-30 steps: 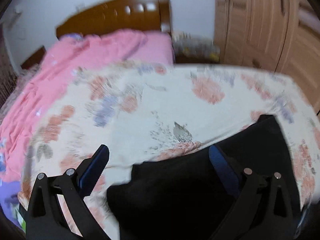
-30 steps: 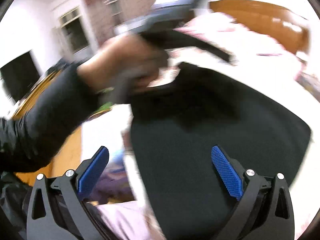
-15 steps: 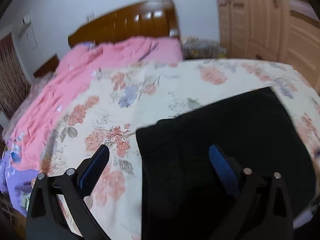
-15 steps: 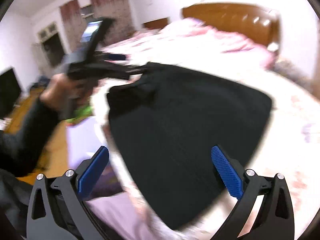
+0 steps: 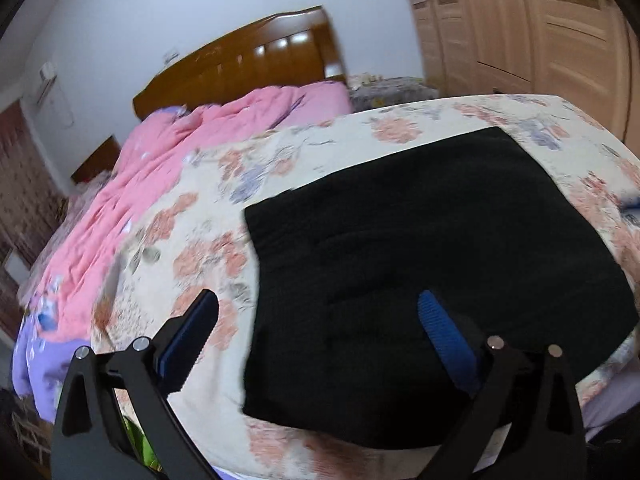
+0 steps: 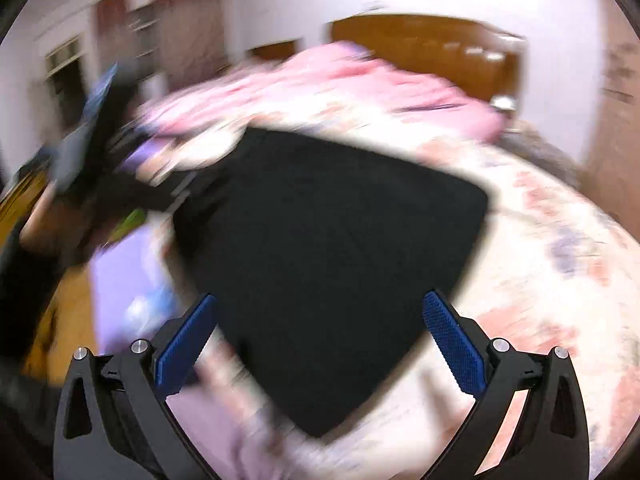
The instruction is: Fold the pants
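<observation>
Both wrist views, one moment. My left gripper (image 5: 318, 322) stands wide, blue ribbed pads apart and holding nothing, above the near edge of the black, soft-knit folded pants (image 5: 420, 264). My right gripper (image 6: 320, 324) is likewise spread wide and empty, over the same garment (image 6: 320, 248). The pants lie as a flat, roughly rectangular packet on the cream bedspread printed with pink and lilac flowers (image 5: 192, 248), near the bed's foot corner, well apart from the rumpled pink quilt (image 5: 160, 168) by the brown wooden headboard (image 5: 248, 60).

Risks, as I judge them: the packet sits close to the mattress edge, so a careless brush from either finger could drag it over or pull the top layer askew. If another fold is wanted, pinching one layer only would open the stack. The soft fabric would likely slump if lifted from one corner.

Limits of view: the right wrist view is heavily motion-blurred; at its left a hand (image 6: 48, 216) with a dark sleeve grips the other tool, its outline smeared. The black cloth swallows detail, so I cannot count the layers or tell waistband from hems. The near corner is hidden behind my left fingers.
</observation>
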`<move>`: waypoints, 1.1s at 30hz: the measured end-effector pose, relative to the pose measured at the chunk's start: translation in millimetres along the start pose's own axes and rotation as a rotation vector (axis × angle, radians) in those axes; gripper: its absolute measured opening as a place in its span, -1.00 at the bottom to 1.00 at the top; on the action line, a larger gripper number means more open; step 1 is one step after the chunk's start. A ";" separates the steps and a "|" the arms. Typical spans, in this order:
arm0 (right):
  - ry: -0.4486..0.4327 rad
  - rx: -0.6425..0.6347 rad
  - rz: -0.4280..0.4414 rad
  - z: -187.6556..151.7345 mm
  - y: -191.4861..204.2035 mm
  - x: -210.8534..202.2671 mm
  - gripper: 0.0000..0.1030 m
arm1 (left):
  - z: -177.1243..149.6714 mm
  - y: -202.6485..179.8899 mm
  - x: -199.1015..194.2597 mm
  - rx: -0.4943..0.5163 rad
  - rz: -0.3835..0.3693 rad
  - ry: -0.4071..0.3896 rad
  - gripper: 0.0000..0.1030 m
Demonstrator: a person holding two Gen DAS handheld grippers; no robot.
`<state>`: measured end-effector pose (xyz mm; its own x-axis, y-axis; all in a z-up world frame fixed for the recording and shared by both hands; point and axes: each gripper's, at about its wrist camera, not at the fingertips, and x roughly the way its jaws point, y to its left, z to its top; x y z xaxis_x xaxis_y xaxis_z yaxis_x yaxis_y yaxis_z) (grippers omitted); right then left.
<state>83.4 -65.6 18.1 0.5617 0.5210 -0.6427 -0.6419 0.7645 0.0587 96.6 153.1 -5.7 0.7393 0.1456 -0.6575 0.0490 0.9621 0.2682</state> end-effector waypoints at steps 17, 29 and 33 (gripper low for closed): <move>0.092 0.202 -0.118 51.0 -75.1 82.3 0.91 | 2.2 -10.3 11.4 -0.008 -0.046 0.030 0.96; 0.081 0.309 -0.169 47.3 -92.9 80.6 0.91 | -6.8 -3.1 27.8 -0.025 -0.058 0.073 0.97; 0.082 0.211 -0.107 27.5 -47.0 53.3 0.91 | -9.8 -7.4 16.9 -0.018 -0.026 0.054 0.96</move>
<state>157.8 -63.3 2.1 0.5707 0.4066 -0.7134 -0.4530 0.8805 0.1394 102.1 150.6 -25.7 0.7007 0.1317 -0.7012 0.0558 0.9697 0.2379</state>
